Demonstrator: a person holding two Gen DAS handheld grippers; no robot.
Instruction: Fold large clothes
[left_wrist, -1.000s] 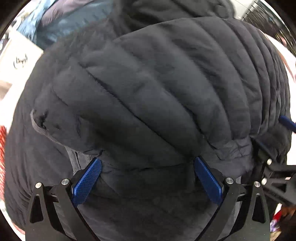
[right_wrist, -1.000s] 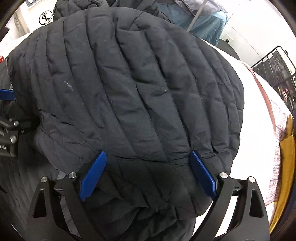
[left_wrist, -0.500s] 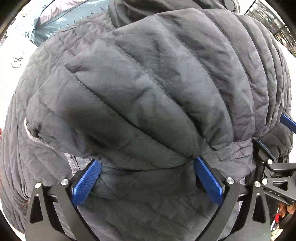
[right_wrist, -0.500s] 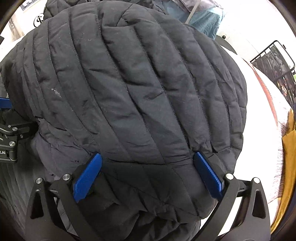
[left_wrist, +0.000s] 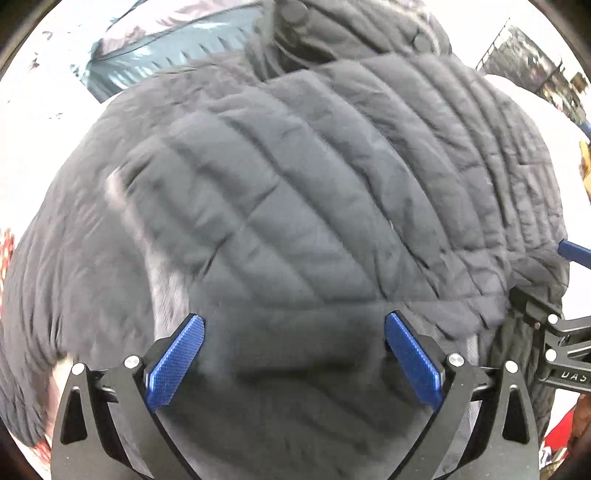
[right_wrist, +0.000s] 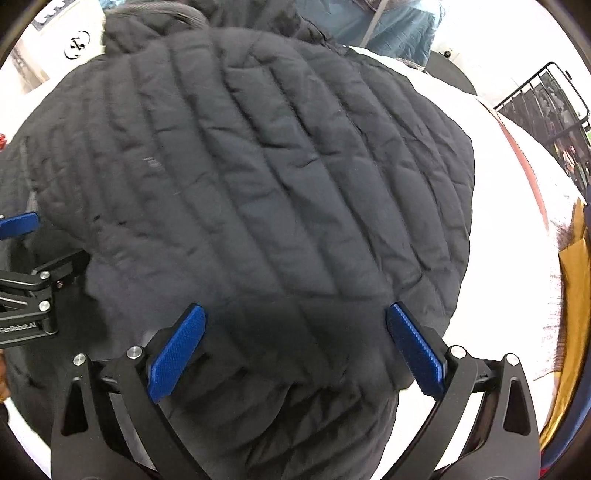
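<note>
A black quilted puffer jacket lies folded over on a white surface and fills both views; it also shows in the right wrist view. My left gripper is open, its blue pads spread wide just above the jacket's near folded edge. My right gripper is open too, over the near right part of the jacket. Each gripper shows at the edge of the other's view: the right one and the left one.
A teal garment lies beyond the jacket, also in the right wrist view. The white surface extends to the right, with a mustard cloth at its far right and a black wire rack behind.
Both grippers have pulled back and up from the jacket; the folded layer now lies flatter, and more of the collar and far surroundings show. Pads stay spread.
</note>
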